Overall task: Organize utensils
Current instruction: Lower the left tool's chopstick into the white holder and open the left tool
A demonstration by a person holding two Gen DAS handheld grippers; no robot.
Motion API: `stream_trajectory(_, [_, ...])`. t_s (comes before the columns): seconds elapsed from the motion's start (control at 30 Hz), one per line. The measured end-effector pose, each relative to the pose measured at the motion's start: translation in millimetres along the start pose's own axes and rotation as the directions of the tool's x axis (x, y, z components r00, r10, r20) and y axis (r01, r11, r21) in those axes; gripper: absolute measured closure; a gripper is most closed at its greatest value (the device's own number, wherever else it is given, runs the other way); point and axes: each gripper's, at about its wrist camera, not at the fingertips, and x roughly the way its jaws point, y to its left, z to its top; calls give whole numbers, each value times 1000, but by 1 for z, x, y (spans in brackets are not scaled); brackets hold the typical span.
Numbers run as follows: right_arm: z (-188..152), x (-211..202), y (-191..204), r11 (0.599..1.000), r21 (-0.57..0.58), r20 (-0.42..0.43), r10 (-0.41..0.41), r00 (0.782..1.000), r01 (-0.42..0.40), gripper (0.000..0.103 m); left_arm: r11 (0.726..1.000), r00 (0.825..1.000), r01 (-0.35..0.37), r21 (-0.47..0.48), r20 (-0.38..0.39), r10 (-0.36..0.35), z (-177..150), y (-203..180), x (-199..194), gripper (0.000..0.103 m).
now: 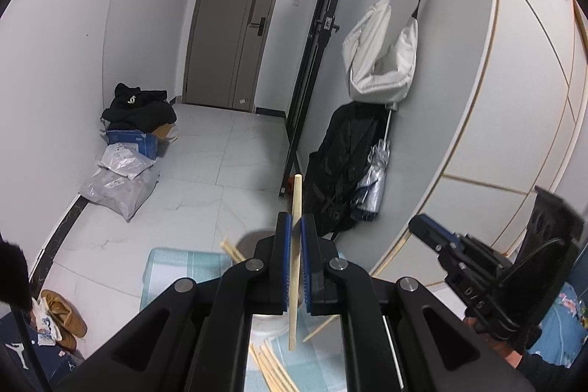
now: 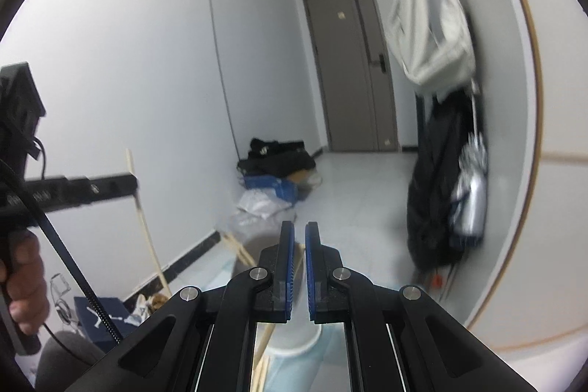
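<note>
Left gripper point(image 1: 297, 226) clamps one pale wooden chopstick point(image 1: 295, 267), near-upright, above the cup point(image 1: 272, 320). Right gripper point(image 2: 299, 237) closed, empty. About five loose chopsticks point(image 1: 272, 370) lie on the mat point(image 1: 176, 267).

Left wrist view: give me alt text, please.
The left gripper is shut on one upright wooden chopstick, above a white cup on a pale blue mat with loose chopsticks.

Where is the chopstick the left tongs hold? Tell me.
The chopstick stands upright, pinched in the left tongs, centre of the left wrist view, above the white cup.
</note>
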Motion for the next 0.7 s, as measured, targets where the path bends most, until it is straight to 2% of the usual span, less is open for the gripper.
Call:
stream_trajectory(0.2, [51,26,18,995,-101,39,27,999,-23,98,998,1000,9,-56,22,-8,23,16,16,101])
stream_trajectory(0.37, [75,54,32,980,-196,49,47,998,-36,98,997,998,5,-82,57,0,37,28,34,101])
stream_trajectory(0.57, [77,95,41,957,-287,15,57,998,-50,98,992,992,1,-124,128,15,35,43,60,101])
stream_trajectory(0.7, [71,119,41,936,-346,-21,70,997,-72,98,991,986,12,-133,168,11,19,56,79,101])
